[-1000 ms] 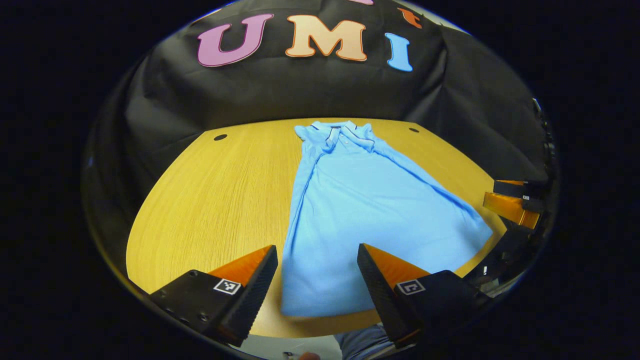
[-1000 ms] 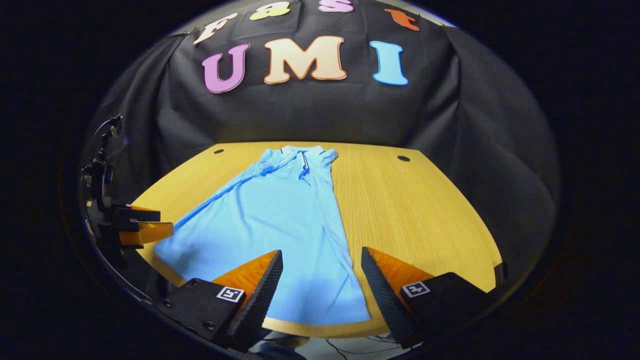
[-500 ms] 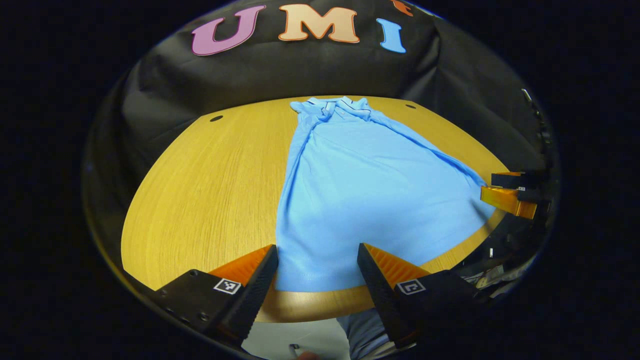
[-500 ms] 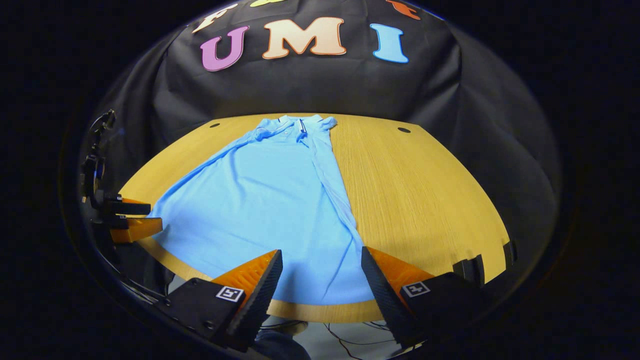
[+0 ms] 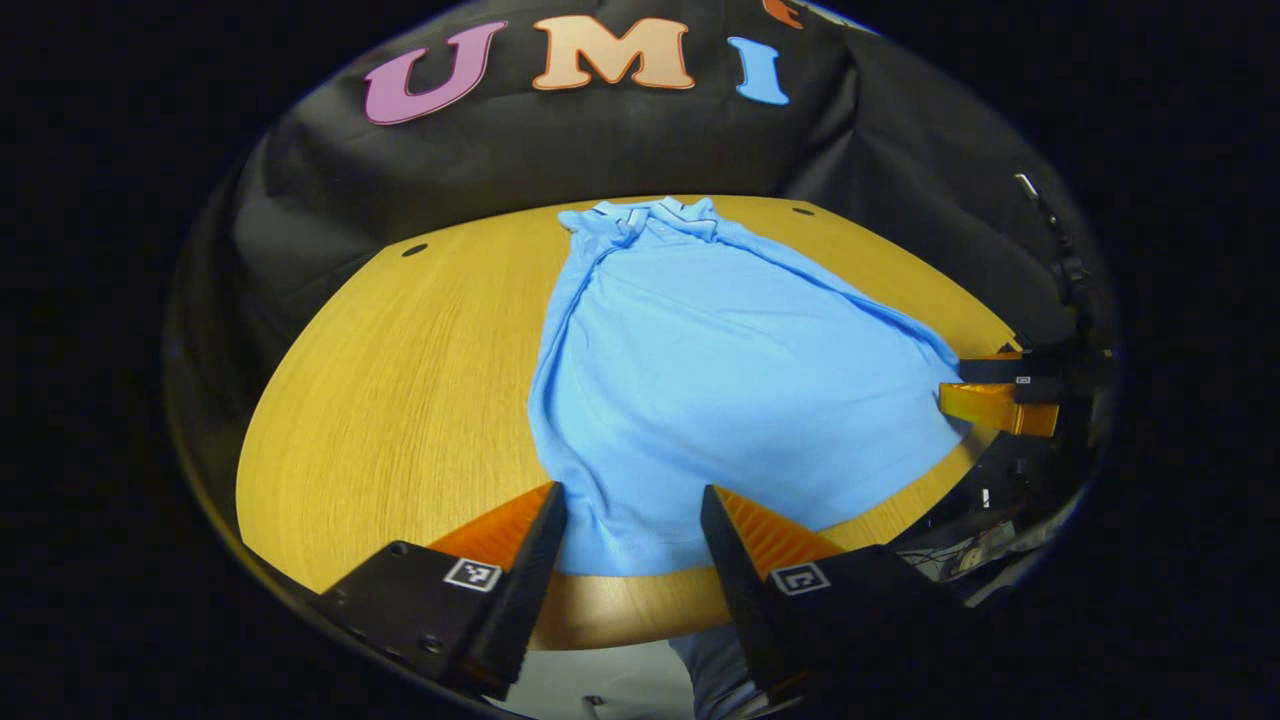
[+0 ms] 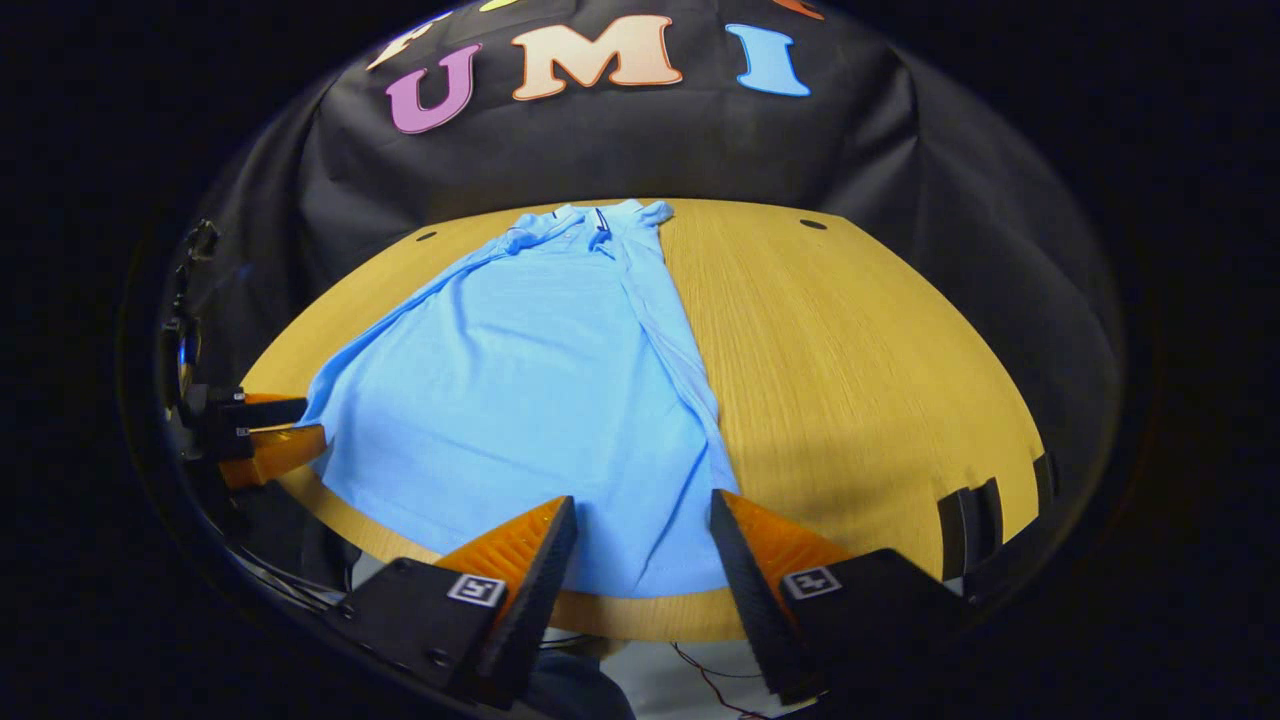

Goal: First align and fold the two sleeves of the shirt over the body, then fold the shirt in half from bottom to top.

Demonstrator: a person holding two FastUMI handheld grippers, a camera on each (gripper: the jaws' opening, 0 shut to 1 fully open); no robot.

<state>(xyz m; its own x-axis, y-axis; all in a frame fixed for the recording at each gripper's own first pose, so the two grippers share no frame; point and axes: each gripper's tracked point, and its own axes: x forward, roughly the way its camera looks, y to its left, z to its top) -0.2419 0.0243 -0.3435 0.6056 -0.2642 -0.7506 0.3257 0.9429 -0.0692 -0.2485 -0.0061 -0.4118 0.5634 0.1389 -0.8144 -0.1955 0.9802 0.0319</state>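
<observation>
A light blue polo shirt (image 5: 720, 380) lies flat on the wooden table (image 5: 400, 400), collar at the far end, hem at the near edge, both sleeves folded in over the body. In the left gripper view my left gripper (image 5: 632, 510) is open and straddles the hem near the shirt's left corner. My right gripper (image 5: 950, 383) shows far right in that view, at the other hem corner. In the right gripper view the shirt (image 6: 530, 380) runs away from my open right gripper (image 6: 642, 520), whose fingers flank the hem's right corner. The left gripper (image 6: 312, 422) sits at the far left hem corner.
The table (image 6: 850, 350) has bare wood to the right of the shirt, and a small dark hole (image 6: 812, 224) near each far corner. Black clamps (image 6: 975, 510) stick up at its near right edge. Cables and a person's leg (image 5: 715, 670) show below the front edge.
Both grippers have come down and forward to the shirt's hem. Their fingers stand slightly closer together than before, with the hem corners now lying between them.
</observation>
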